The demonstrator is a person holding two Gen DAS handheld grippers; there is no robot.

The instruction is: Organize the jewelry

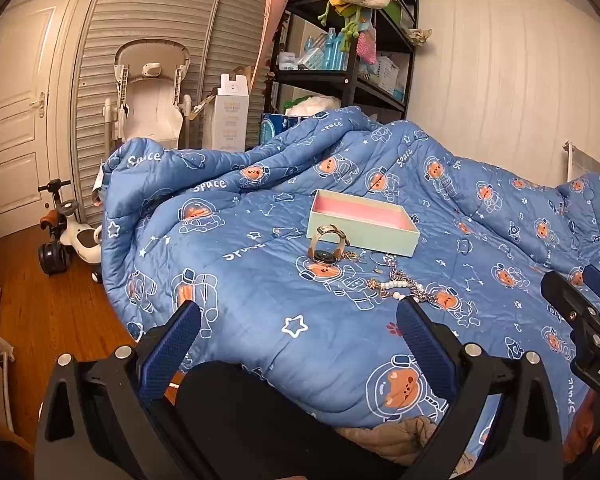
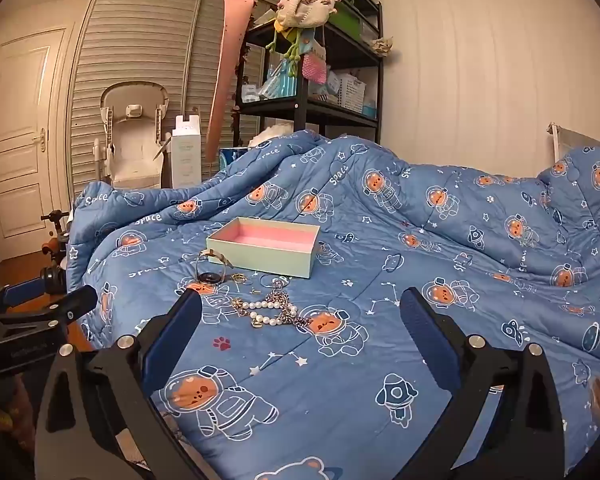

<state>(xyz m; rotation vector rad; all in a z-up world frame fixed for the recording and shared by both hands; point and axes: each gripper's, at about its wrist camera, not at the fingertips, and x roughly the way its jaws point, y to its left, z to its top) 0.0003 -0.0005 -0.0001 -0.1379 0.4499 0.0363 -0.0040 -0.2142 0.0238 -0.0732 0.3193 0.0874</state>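
An open mint-green box (image 1: 362, 224) with a pink lining lies on the blue bed quilt; it also shows in the right wrist view (image 2: 265, 245) and looks empty. In front of it stands a gold watch (image 1: 329, 245) (image 2: 212, 268). A pearl bracelet (image 1: 396, 286) (image 2: 265, 312), chains and small pieces lie beside it. My left gripper (image 1: 300, 322) is open and empty, short of the jewelry. My right gripper (image 2: 302, 316) is open and empty, with the pearl bracelet just beyond its left finger.
The blue space-print quilt (image 1: 260, 300) covers the bed. A black shelf rack (image 1: 348, 76) stands behind it by the wall. A white high chair (image 1: 148, 92), a carton (image 1: 230, 112) and a ride-on toy (image 1: 66, 240) stand on the wooden floor at left.
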